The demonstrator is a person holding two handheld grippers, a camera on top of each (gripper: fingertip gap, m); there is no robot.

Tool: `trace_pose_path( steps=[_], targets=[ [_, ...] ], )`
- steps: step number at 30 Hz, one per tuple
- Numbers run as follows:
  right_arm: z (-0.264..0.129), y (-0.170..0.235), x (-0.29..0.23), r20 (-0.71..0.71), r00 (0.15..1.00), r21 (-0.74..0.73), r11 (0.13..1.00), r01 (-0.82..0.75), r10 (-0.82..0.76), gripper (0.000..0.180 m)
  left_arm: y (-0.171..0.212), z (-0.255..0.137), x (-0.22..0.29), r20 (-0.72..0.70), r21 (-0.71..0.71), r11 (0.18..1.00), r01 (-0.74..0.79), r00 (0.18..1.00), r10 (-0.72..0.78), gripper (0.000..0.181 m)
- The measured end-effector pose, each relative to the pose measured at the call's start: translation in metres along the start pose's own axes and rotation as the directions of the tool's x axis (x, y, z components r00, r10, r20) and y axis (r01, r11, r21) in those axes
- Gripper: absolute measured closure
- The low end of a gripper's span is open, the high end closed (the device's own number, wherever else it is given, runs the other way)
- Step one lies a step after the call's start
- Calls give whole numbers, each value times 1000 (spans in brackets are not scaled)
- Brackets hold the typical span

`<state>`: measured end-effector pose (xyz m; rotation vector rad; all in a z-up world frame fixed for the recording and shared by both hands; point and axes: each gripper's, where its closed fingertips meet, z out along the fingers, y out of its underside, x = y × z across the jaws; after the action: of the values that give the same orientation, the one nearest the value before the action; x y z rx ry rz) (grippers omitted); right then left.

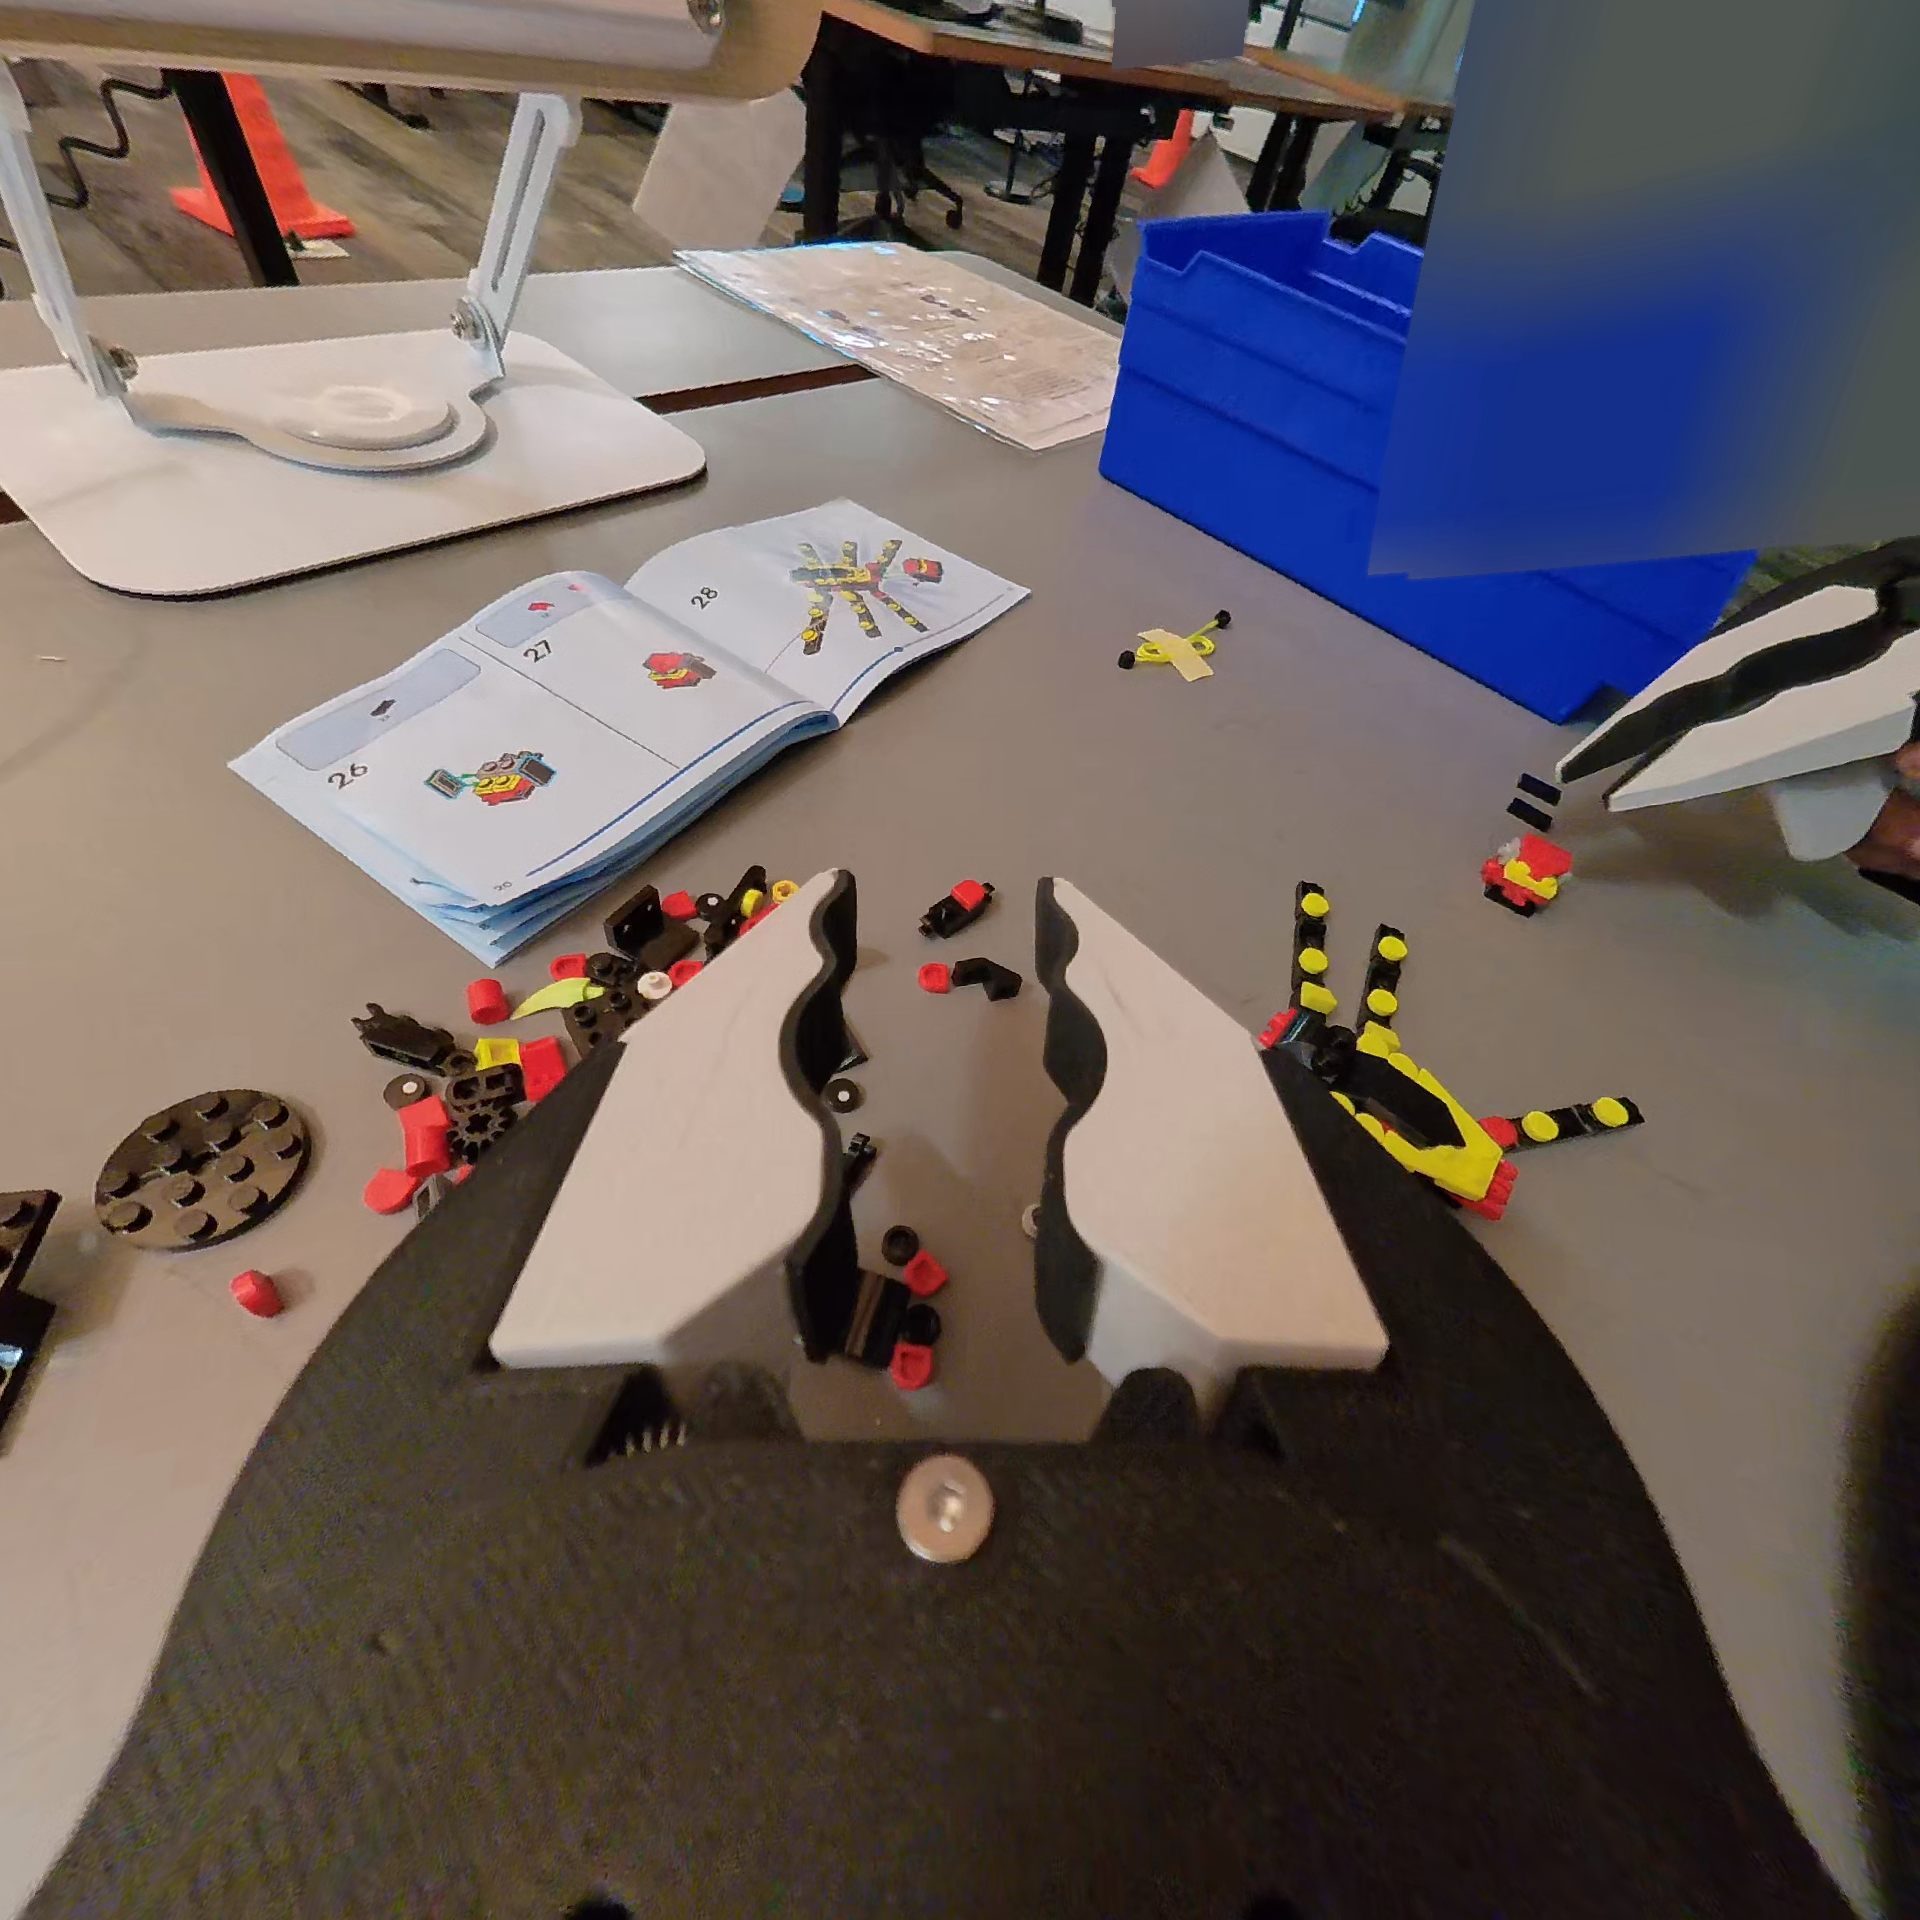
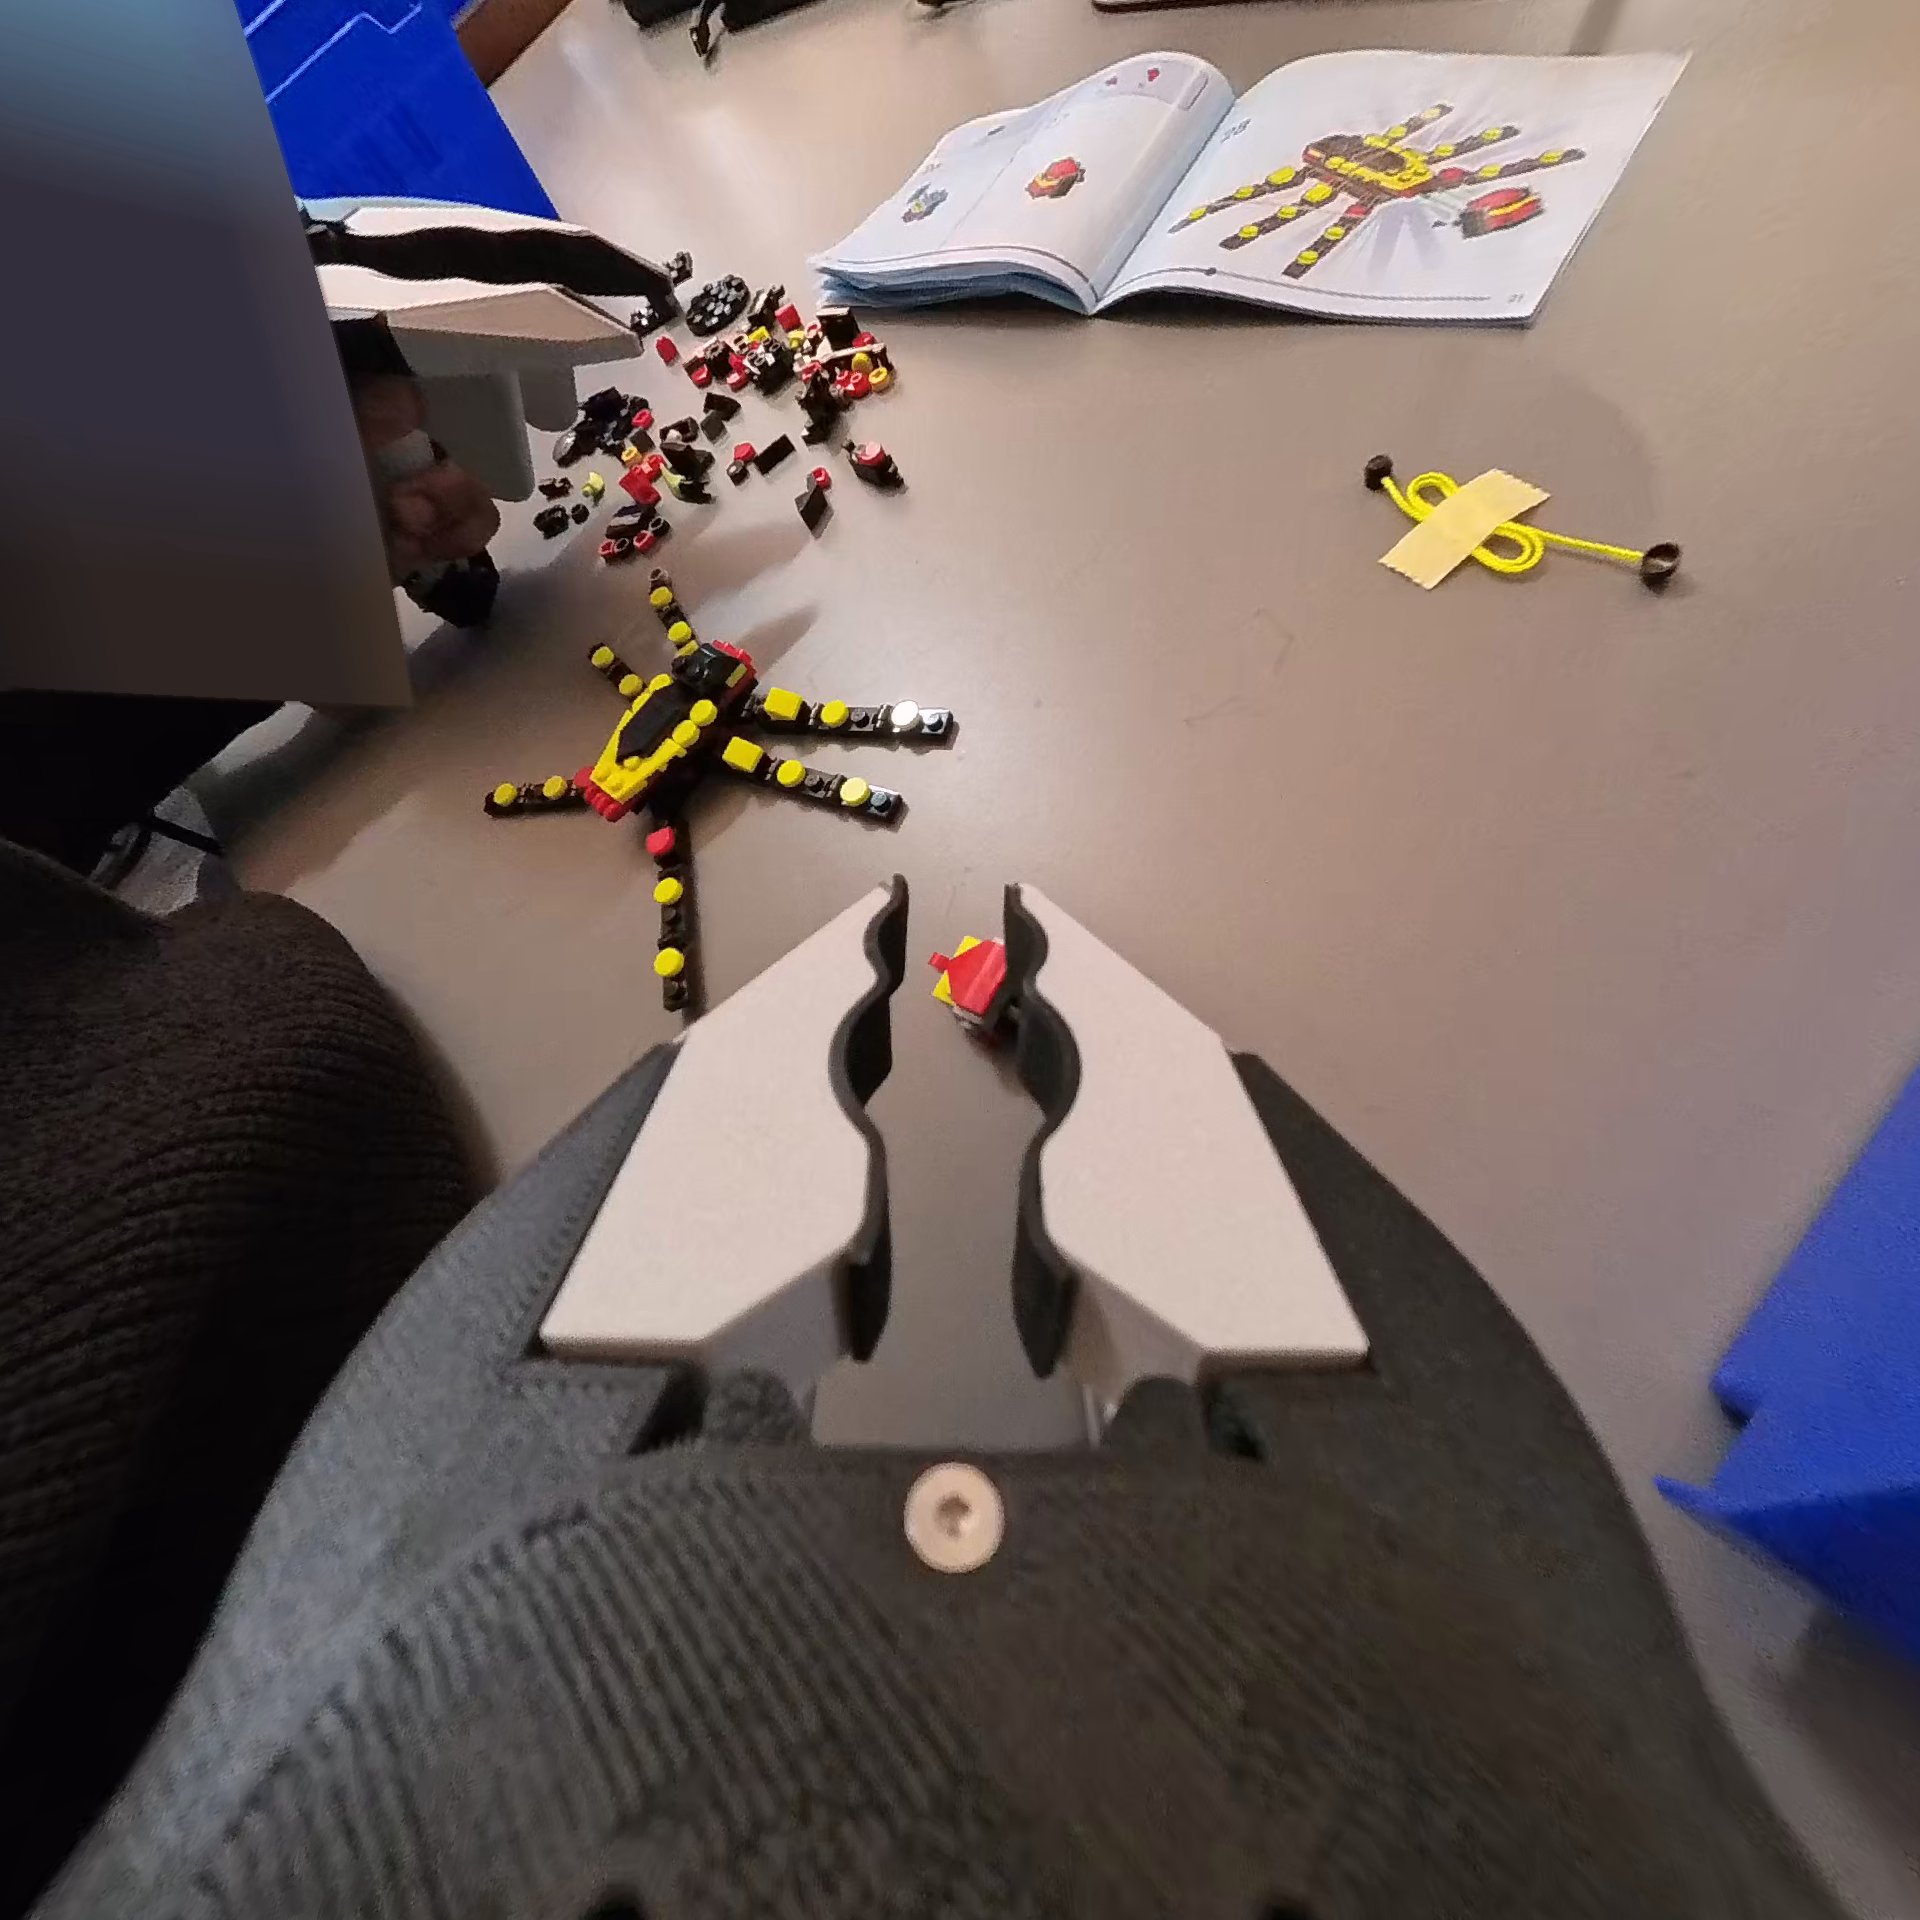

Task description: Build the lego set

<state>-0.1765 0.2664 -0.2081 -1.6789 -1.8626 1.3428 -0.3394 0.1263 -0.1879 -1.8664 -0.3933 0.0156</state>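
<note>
It looked like an open-plan office or lab workspace. The grey desk point(image 1: 1039, 748) stood among rows of other long desks point(image 1: 1091, 62) on dark legs, with wheeled office chairs point(image 1: 914, 187) tucked beneath them on wood-look flooring point(image 1: 416, 197). Orange cones point(image 1: 260, 166) sat on that floor. A white adjustable stand point(image 1: 343, 436) rested on the desk, near stacked blue plastic bins point(image 1: 1247, 416).
</note>
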Motion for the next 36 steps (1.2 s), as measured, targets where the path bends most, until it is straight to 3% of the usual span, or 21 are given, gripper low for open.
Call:
trace_pose_path(
  steps=[36],
  targets=[
    [-1, -1, -1, 2, 1000, 6, 1000, -5, 5, 162, 2, 0, 2, -3, -13, 1000, -14, 1000, 14, 147]
  ],
)
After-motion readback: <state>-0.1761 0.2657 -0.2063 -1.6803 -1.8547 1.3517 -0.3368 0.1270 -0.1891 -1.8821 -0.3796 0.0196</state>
